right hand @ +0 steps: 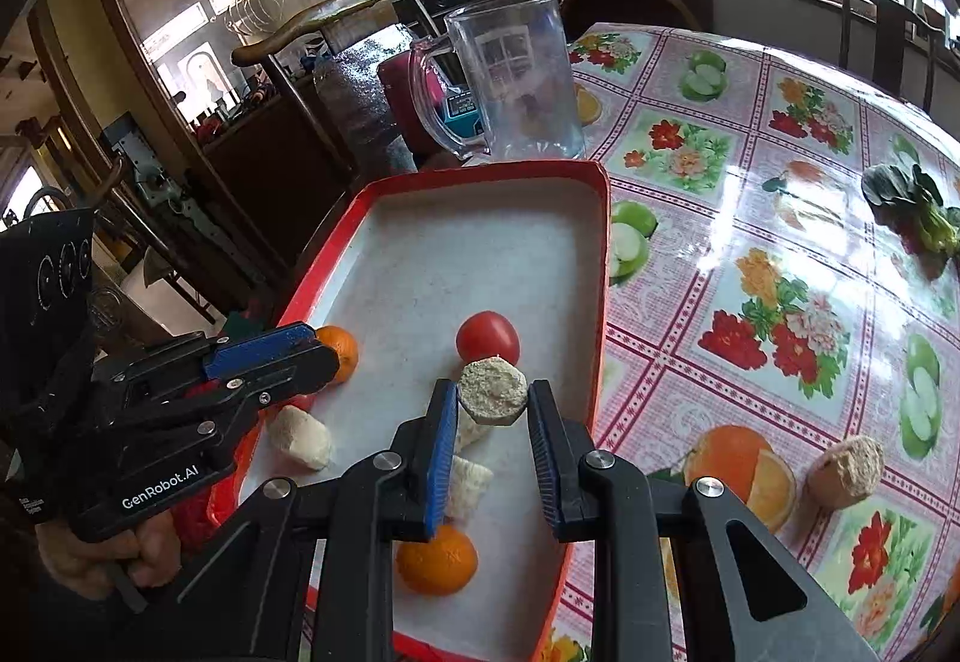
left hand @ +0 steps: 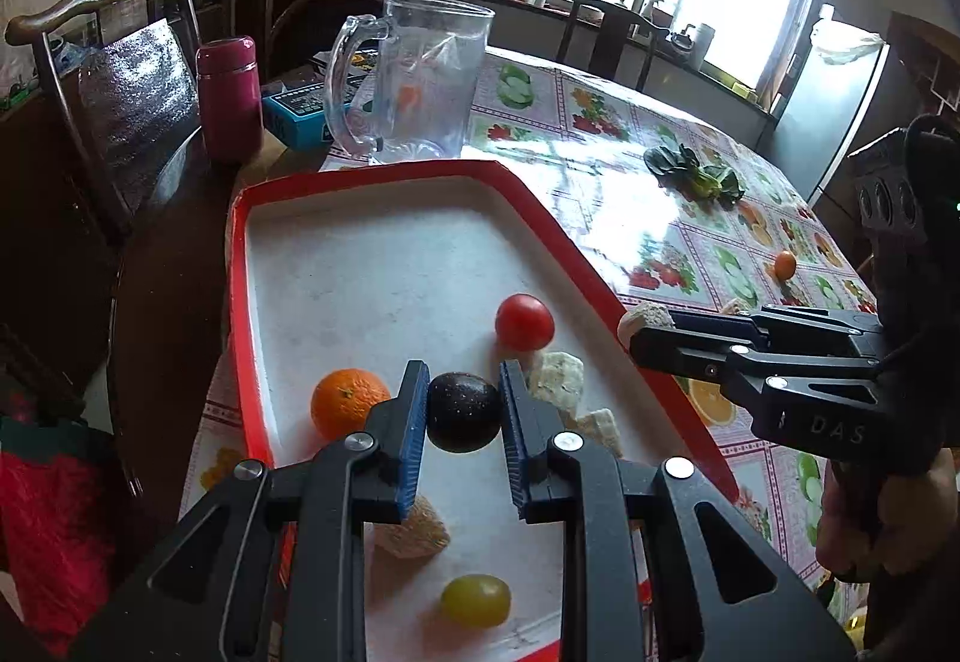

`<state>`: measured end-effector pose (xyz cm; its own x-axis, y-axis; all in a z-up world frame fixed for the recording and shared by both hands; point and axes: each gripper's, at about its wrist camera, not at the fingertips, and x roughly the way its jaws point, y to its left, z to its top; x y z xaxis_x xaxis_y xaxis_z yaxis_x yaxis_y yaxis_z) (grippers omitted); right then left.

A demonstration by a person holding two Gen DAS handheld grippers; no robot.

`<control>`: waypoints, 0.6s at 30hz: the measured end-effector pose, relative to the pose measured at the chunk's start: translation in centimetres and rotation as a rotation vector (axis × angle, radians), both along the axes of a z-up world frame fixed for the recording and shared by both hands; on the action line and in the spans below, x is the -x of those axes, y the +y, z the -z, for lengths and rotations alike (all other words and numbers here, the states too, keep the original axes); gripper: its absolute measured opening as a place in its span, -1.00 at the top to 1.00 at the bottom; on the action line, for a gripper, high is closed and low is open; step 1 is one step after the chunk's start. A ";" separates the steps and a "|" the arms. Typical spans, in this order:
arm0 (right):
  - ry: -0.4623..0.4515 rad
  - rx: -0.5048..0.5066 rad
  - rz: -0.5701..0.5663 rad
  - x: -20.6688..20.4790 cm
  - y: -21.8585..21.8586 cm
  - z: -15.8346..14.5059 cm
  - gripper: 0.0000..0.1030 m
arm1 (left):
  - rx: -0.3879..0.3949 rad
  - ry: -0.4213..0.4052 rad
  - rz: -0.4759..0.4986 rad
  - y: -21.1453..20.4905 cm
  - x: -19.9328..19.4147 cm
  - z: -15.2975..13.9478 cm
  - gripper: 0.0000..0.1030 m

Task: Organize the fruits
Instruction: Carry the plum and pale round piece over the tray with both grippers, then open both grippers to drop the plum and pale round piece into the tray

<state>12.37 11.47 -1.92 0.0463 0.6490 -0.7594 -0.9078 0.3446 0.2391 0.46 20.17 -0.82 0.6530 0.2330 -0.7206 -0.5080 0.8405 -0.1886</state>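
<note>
Over tray (left hand: 384, 266) | left hand-held gripper (left hand: 463, 399) pinching dark fruit (left hand: 463, 411) | right hand-held gripper (right hand: 492, 410) pinching beige chunk (right hand: 493, 391)

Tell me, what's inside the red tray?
The red tray holds a red tomato, oranges, a green grape and pale crumbly chunks. The left tongs hold a dark round fruit over it, covering some tray floor.

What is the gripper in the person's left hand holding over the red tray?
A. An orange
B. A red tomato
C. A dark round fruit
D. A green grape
C: the left gripper is shut on the dark round fruit, its blue pads pressed on both sides, above the red tray.
</note>
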 end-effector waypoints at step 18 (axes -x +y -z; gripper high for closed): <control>-0.005 0.092 -0.037 -2.4 8.5 2.2 0.53 | 0.055 0.084 -0.075 7.2 -2.7 2.1 0.60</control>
<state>14.81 20.01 -4.07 0.0276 0.5775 -0.8159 -0.9212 0.3316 0.2036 3.14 27.40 -2.88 0.5720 0.2371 -0.7852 -0.5848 0.7891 -0.1878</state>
